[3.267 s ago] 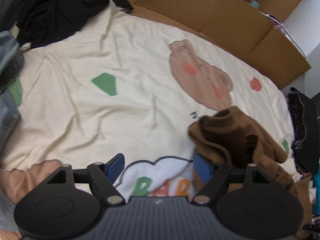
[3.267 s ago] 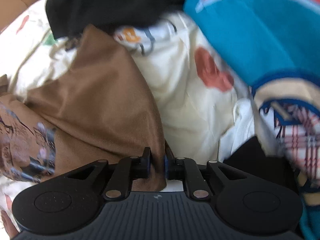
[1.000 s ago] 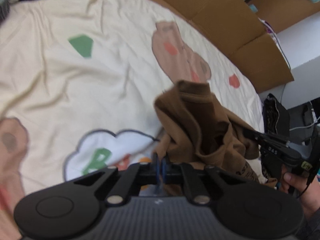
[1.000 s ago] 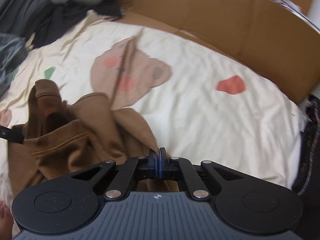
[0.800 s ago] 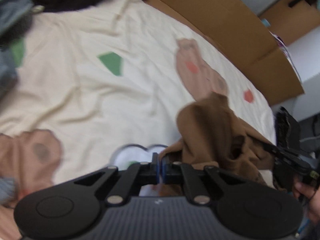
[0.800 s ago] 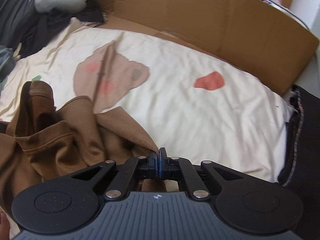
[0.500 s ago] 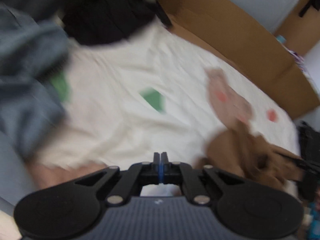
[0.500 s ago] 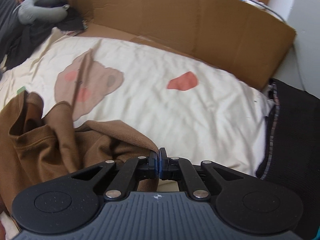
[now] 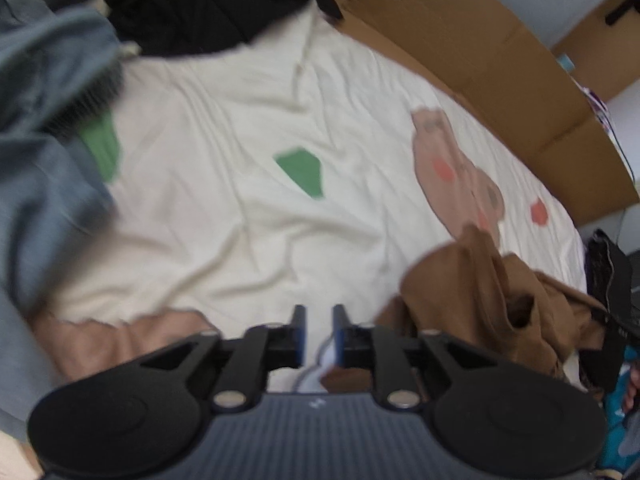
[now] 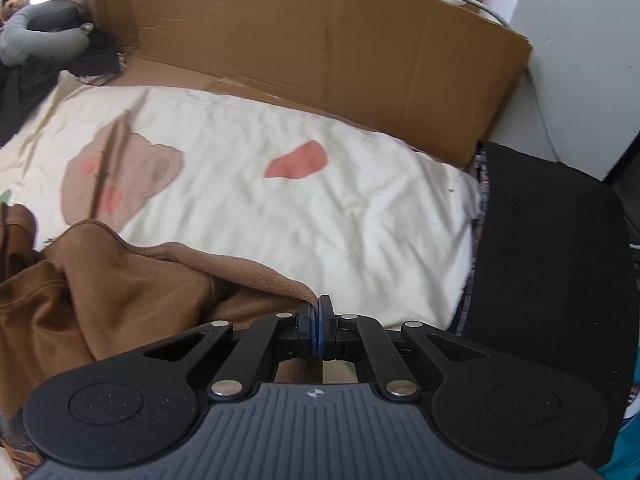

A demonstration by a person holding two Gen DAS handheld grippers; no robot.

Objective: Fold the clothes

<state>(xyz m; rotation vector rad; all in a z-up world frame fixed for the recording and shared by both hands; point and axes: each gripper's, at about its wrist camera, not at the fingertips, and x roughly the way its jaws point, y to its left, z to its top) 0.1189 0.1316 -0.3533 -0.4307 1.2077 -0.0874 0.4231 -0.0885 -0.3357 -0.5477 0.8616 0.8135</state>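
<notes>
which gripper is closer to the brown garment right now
Right. The right gripper is shut on an edge of the brown garment, touching it. The left gripper is open over the bedsheet, with the garment off to its right.

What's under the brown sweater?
The brown sweater lies crumpled on a cream bear-print sheet. Whatever lies beneath its folds is hidden. The right gripper pinches its edge.

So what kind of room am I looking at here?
Probably a bedroom: a bed with a cartoon bear sheet, loose clothes such as a brown garment, and a cardboard panel along its far side.
</notes>
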